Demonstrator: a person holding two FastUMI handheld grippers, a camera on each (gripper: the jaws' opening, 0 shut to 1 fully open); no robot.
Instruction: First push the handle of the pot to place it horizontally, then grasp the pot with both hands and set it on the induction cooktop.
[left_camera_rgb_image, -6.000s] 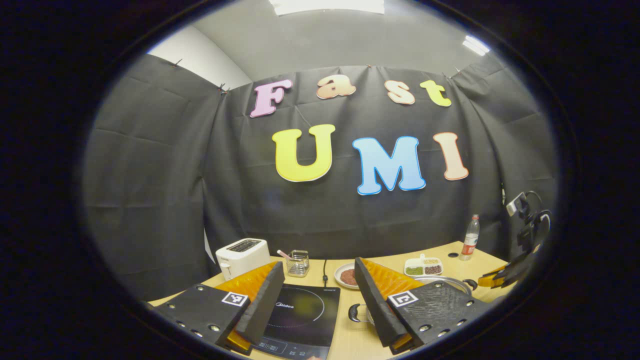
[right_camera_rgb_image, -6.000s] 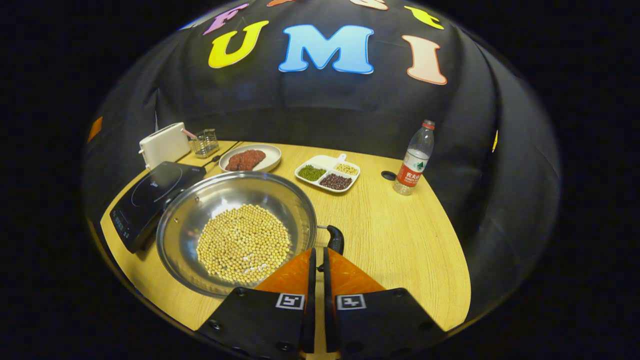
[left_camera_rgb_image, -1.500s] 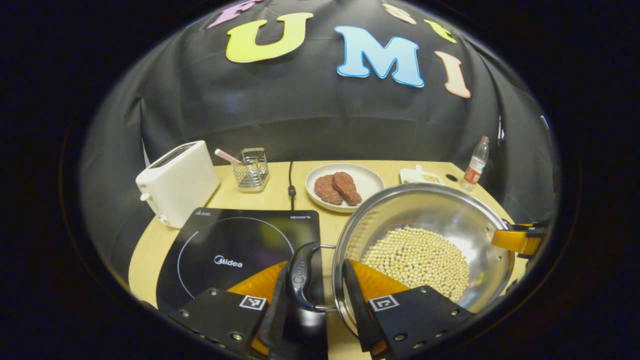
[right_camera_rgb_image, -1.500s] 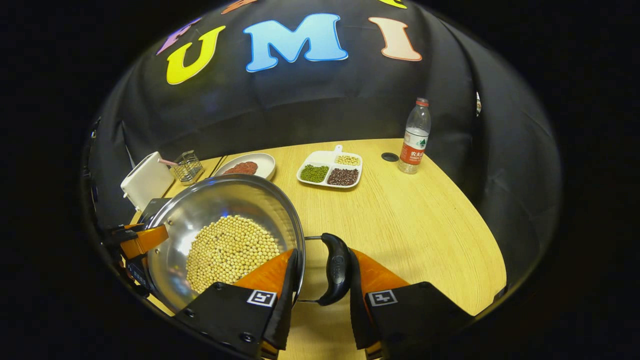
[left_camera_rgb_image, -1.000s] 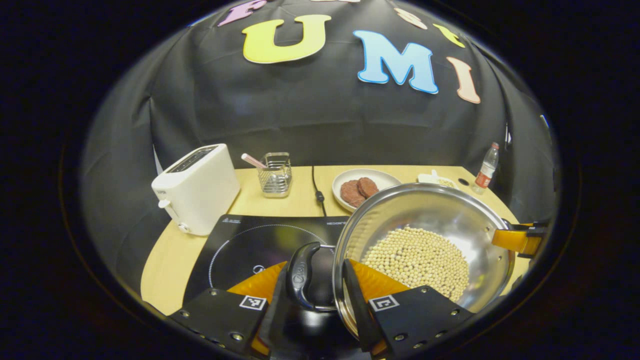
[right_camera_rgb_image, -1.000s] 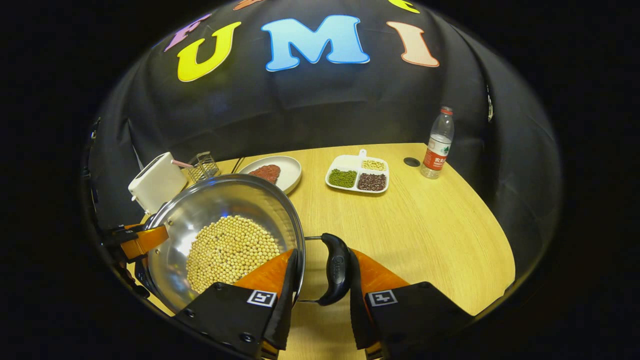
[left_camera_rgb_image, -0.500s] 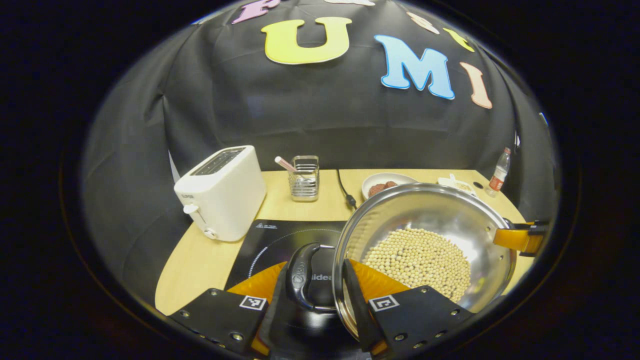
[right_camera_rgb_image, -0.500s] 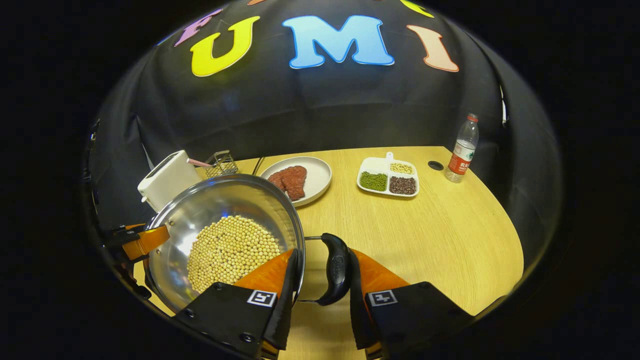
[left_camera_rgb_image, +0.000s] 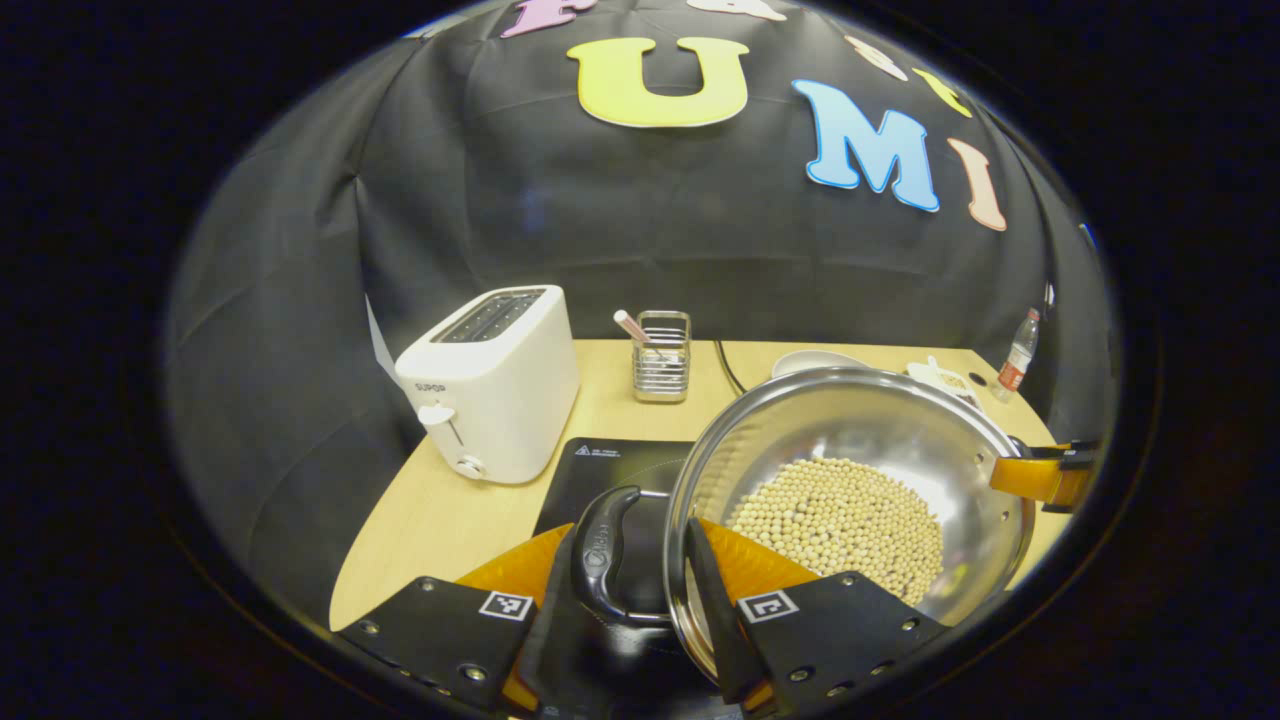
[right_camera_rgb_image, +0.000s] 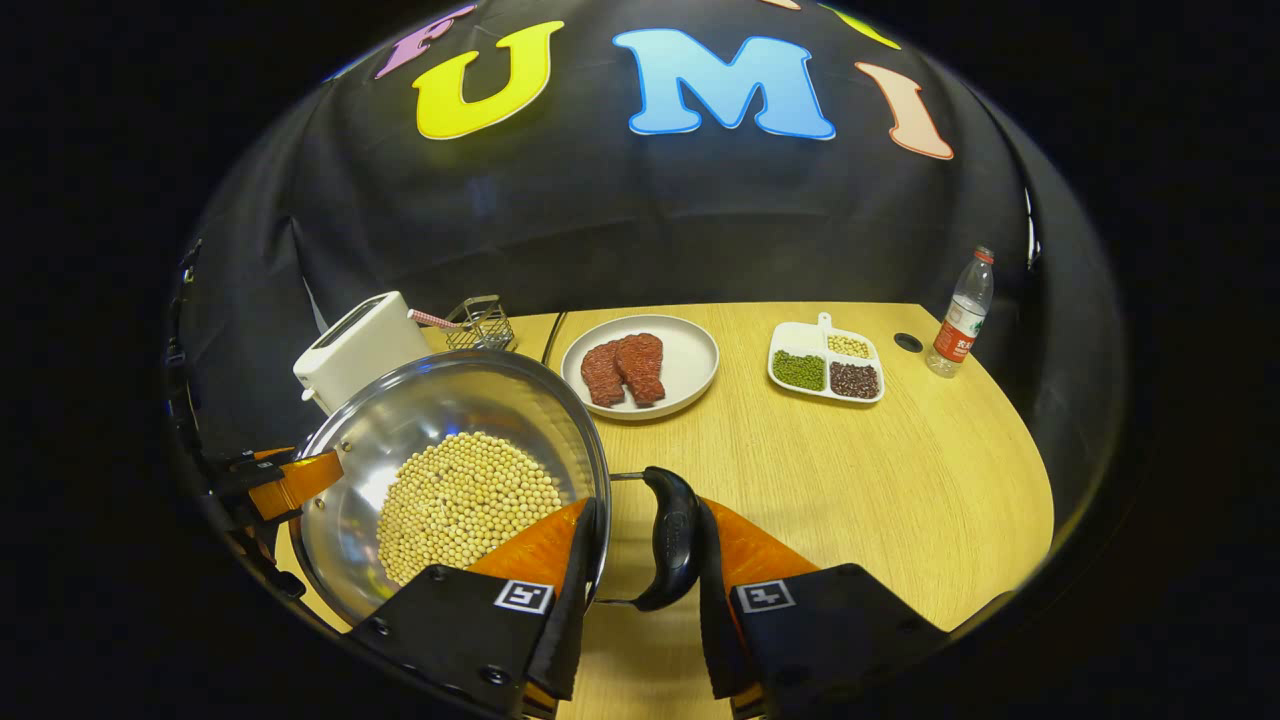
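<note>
A steel pot (left_camera_rgb_image: 850, 420) holding soybeans (left_camera_rgb_image: 840, 515) hangs between both grippers. My left gripper (left_camera_rgb_image: 628, 600) is shut across the pot's black left handle (left_camera_rgb_image: 600, 545) and the rim beside it. The black induction cooktop (left_camera_rgb_image: 612, 462) lies right under that handle, and the pot covers its right part. In the right gripper view, my right gripper (right_camera_rgb_image: 640, 590) is shut across the other black handle (right_camera_rgb_image: 670, 545) and the pot's rim (right_camera_rgb_image: 596, 470). The far side of the pot shows the right gripper (left_camera_rgb_image: 1040, 476) in one view and the left gripper (right_camera_rgb_image: 288, 478) in the other.
A white toaster (left_camera_rgb_image: 490, 385) stands left of the cooktop, with a wire holder (left_camera_rgb_image: 662, 358) and a power cable (left_camera_rgb_image: 728, 365) behind it. To the pot's right are a plate of meat (right_camera_rgb_image: 640, 368), a divided dish of beans (right_camera_rgb_image: 826, 372) and a water bottle (right_camera_rgb_image: 958, 315).
Both grippers have carried the pot leftward across the table, from beside the cooktop to over it. The toaster has come closer, and the plate and dish have slid right.
</note>
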